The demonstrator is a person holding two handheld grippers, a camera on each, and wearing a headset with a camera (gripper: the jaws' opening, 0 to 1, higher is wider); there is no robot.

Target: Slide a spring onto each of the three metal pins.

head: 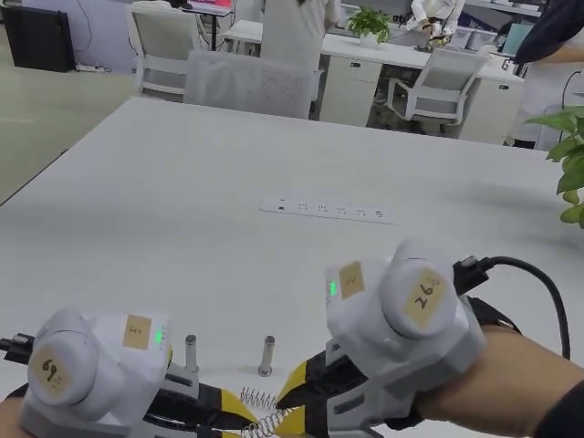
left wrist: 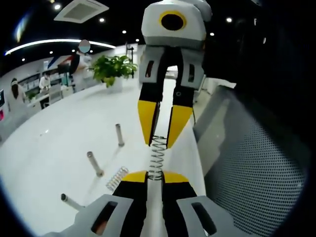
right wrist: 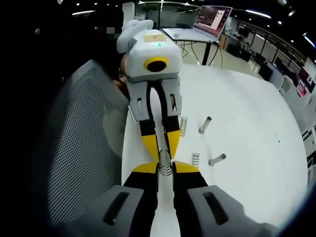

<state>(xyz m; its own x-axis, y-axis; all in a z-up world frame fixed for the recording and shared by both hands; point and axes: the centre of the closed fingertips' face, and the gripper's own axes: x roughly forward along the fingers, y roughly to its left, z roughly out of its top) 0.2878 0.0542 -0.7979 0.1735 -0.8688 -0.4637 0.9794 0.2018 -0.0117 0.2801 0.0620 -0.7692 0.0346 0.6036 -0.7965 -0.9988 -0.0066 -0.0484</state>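
Your left gripper (left wrist: 155, 177) and right gripper (right wrist: 165, 170) sit low at near edge of table (head: 274, 155), pointed tip to tip. Black jaws with yellow tips, each pair pinched narrow on opposite end of same spring (left wrist: 156, 157), thin steel coil spanning gap. Loose spring (left wrist: 117, 177) lies flat just beside. Three pins (left wrist: 95, 164), short grey metal rods, near that edge, two clearly upright. Tabletop plain matte white; power strip (head: 327, 211) mid-table. Mesh chair back (left wrist: 256, 163) by near edge; office desks and plant (head: 573, 164) past far edge.
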